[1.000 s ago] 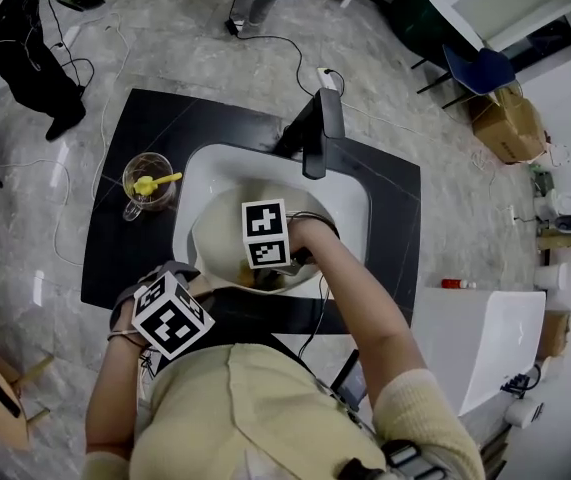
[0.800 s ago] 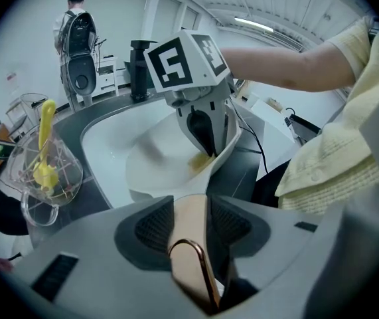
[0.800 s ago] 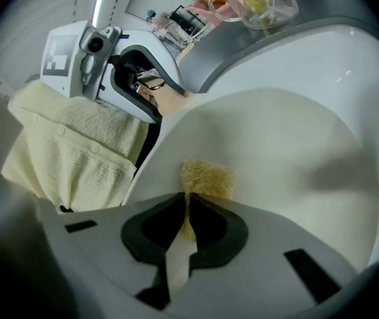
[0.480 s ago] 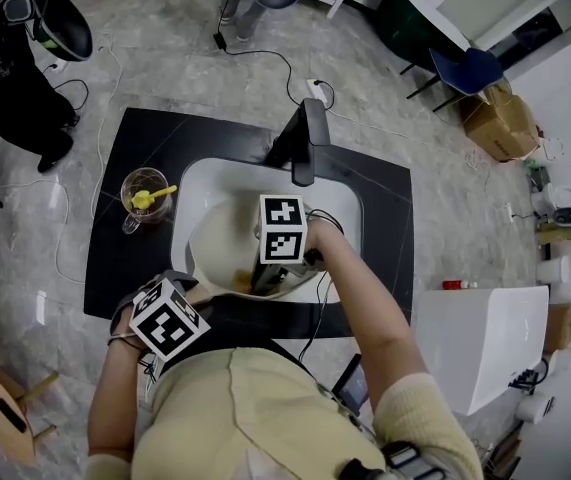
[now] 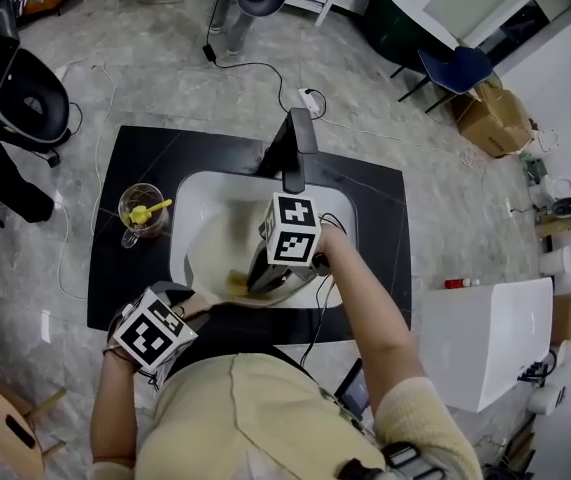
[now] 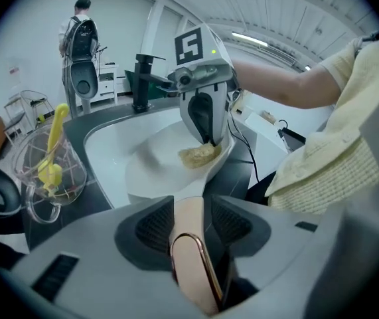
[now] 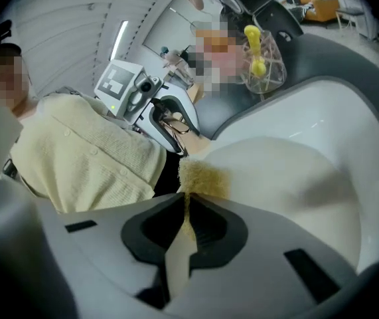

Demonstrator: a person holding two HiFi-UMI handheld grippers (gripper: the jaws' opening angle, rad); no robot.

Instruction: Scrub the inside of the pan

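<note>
You're mid-scrub. Your right gripper (image 7: 188, 208) pinches the yellowish fibrous sponge (image 7: 206, 178) against the near inside of the cream round pan (image 7: 289, 178), which sits in the white sink (image 5: 350, 203). Your left gripper (image 6: 192, 228) clamps its rose-gold handle (image 6: 197, 271). Next, sweep the sponge toward the far side, pressing down.

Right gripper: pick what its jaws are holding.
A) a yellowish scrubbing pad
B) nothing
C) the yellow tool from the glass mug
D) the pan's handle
A: in the right gripper view, the right gripper is shut on the yellowish scrubbing pad, which sticks out from its tips against the cream inside of the pan.
</note>
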